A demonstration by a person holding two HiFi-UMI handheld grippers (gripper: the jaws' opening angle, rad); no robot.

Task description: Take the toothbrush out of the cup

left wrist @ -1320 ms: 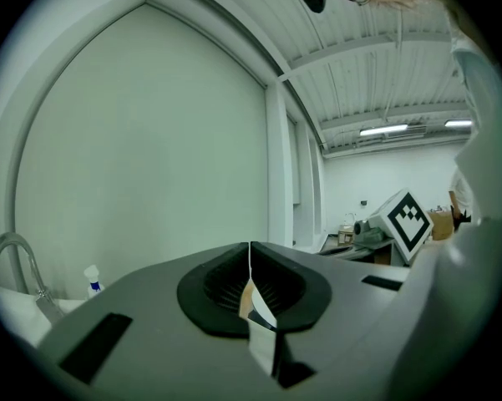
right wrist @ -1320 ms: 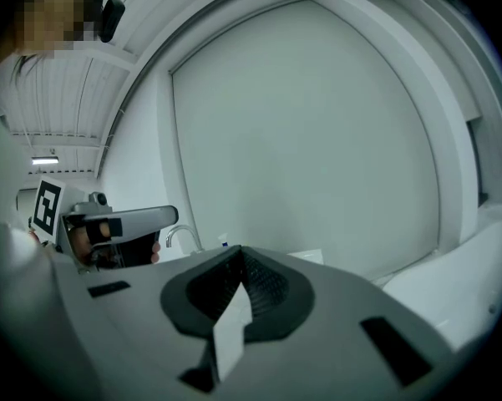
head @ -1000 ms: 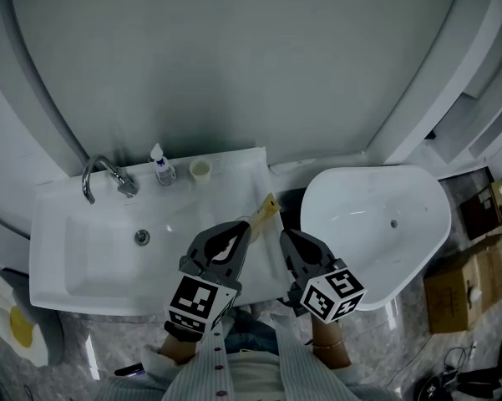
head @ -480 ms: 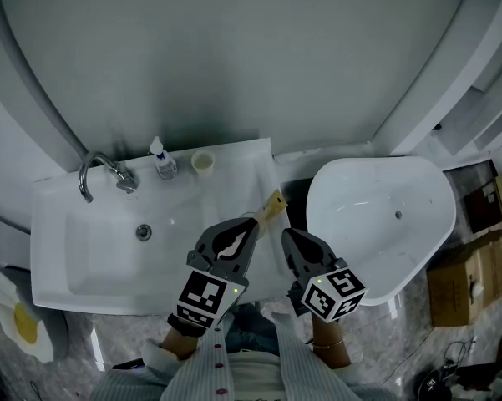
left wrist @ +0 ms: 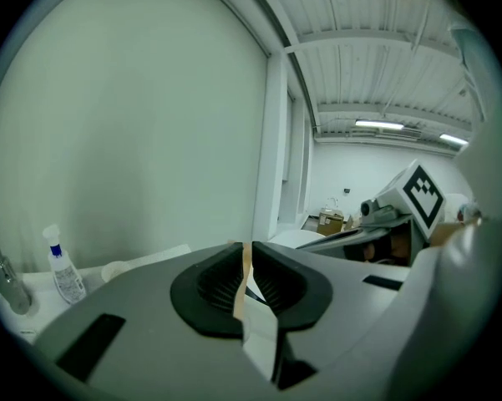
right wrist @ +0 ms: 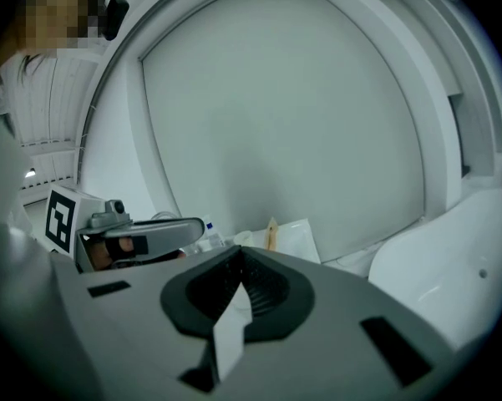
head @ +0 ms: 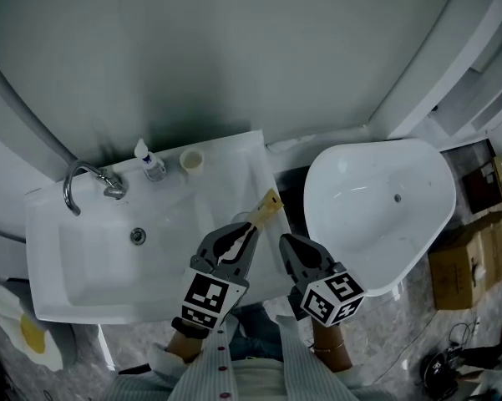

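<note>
Left tongs [head: 247, 227] clamped on the toothbrush [head: 266, 208], whose long axis runs forward beyond the tips, well apart from the cup [head: 190, 159] on the sink [head: 83, 261] ledge; right tongs [head: 287, 242] closed, empty, just beside.

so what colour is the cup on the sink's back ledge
Pale cream; the cup shows best in the head view.
</note>
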